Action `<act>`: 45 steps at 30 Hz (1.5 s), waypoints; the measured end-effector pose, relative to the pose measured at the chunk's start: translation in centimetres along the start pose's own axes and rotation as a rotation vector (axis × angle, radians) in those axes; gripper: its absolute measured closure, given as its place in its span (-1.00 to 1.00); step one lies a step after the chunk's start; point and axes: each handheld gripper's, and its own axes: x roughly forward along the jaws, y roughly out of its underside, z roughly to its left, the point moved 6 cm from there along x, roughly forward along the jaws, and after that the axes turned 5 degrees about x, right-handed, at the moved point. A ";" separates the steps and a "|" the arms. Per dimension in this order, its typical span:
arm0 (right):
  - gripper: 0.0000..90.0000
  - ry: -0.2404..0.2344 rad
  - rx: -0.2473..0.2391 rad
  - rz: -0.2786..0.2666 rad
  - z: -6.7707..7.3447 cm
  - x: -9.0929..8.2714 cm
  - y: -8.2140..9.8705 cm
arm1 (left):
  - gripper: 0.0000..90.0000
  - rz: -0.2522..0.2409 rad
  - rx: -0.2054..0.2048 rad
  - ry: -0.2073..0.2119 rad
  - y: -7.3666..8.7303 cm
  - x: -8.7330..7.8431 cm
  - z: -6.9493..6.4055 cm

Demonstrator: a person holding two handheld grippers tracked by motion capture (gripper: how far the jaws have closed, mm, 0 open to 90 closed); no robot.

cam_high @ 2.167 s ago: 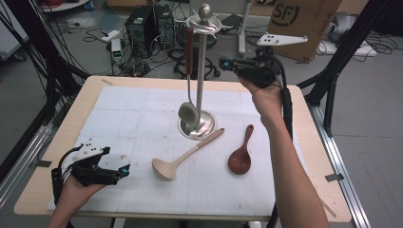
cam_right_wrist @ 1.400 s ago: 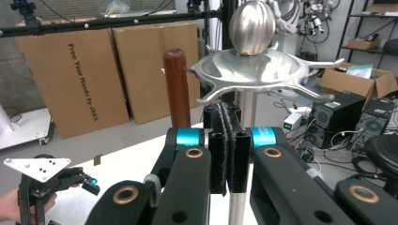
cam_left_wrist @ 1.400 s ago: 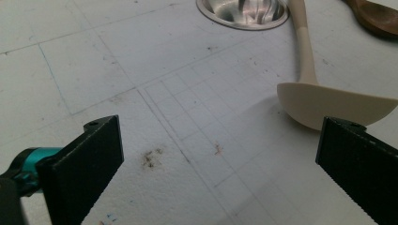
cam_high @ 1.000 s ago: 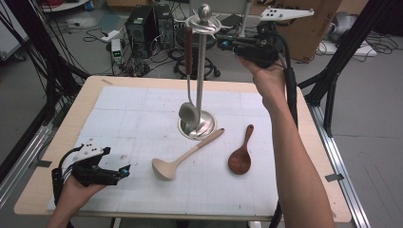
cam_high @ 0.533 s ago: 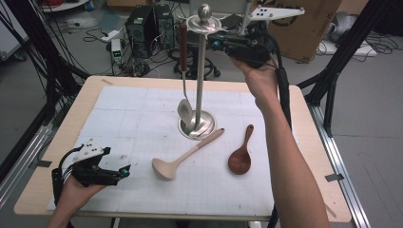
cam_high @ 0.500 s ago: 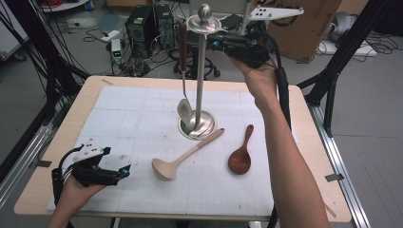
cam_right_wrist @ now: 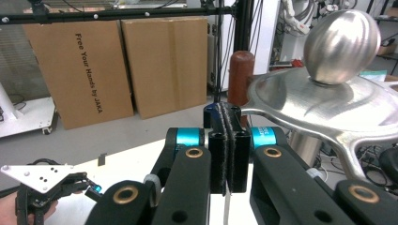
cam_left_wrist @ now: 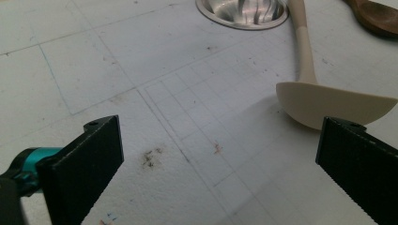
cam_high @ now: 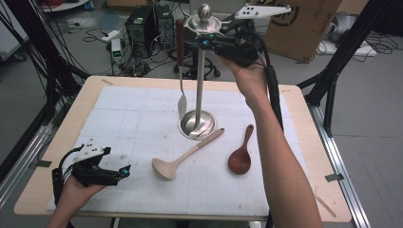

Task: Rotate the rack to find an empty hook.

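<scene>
A metal spatula (cam_high: 181, 71) is clamped in the right claw (cam_high: 205, 43) beside the stand (cam_high: 199, 85); the left claw (cam_high: 124, 171) is held apart.

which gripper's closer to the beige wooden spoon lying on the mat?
Left. The left gripper rests on the table just beside the beige wooden spoon, its open jaws facing the bowl. The right gripper is high up at the top of the steel utensil stand.
</scene>
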 end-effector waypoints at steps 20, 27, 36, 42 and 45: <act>0.99 -0.042 -0.005 -0.003 -1.2 -2.3 1.1 | -0.96 0.001 0.001 -0.002 0.0 0.0 0.0; 0.99 -0.027 0.017 -0.019 -2.5 -4.0 1.4 | -0.96 0.002 0.001 -0.003 0.0 0.0 0.0; 0.99 0.021 0.039 -0.040 -4.0 -5.4 1.3 | -0.96 0.004 0.001 -0.001 0.0 0.0 0.0; 0.99 0.022 0.042 -0.049 -4.3 -4.9 0.9 | -0.96 0.001 -0.001 -0.002 0.0 0.0 0.0; 0.99 0.020 0.036 -0.047 -4.1 -4.5 0.8 | -0.96 0.001 -0.001 -0.002 0.1 0.0 0.0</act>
